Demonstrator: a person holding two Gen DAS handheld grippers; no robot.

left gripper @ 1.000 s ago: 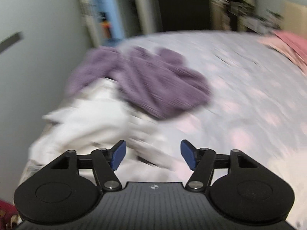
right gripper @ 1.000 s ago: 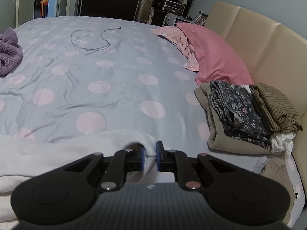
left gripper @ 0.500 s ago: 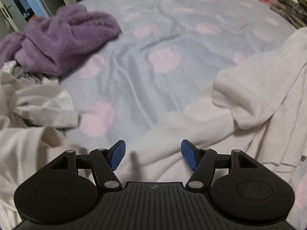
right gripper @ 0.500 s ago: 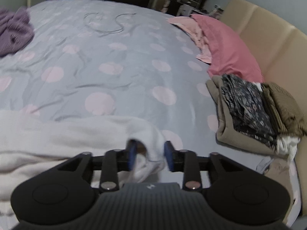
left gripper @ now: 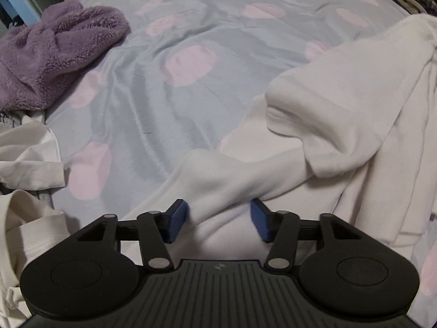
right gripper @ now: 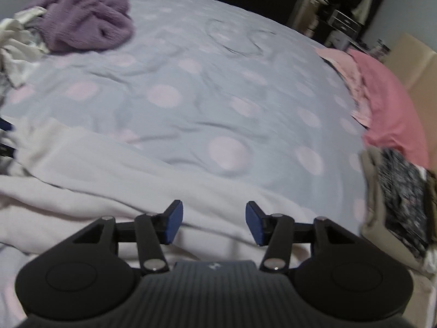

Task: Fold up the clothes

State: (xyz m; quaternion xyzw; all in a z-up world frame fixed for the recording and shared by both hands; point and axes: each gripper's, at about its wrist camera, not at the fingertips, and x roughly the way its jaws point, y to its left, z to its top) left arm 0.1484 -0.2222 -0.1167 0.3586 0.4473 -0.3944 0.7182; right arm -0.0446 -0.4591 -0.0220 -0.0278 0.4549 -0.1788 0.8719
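Note:
A white fleecy garment (left gripper: 341, 114) lies rumpled across the near side of the bed. My left gripper (left gripper: 218, 218) points steeply down onto it. Its jaws are closing, and a raised fold of the garment sits between the blue pads, not pinched flat. In the right wrist view the same white garment (right gripper: 95, 186) stretches along the bed's near edge. My right gripper (right gripper: 213, 222) hovers over it, its jaws opening with nothing held between them.
A purple fleece piece (left gripper: 54, 43) (right gripper: 82, 24) lies heaped at the far left. More white clothes (left gripper: 24, 150) are piled at the left edge. Folded clothes (right gripper: 401, 191) and a pink pillow (right gripper: 387, 104) lie at the right. A thin cord (right gripper: 235, 41) rests on the dotted grey sheet (left gripper: 177, 95).
My left gripper dropped onto the white garment and its jaws narrowed around a fold. My right gripper let go of the garment's edge, opened wide and swung left.

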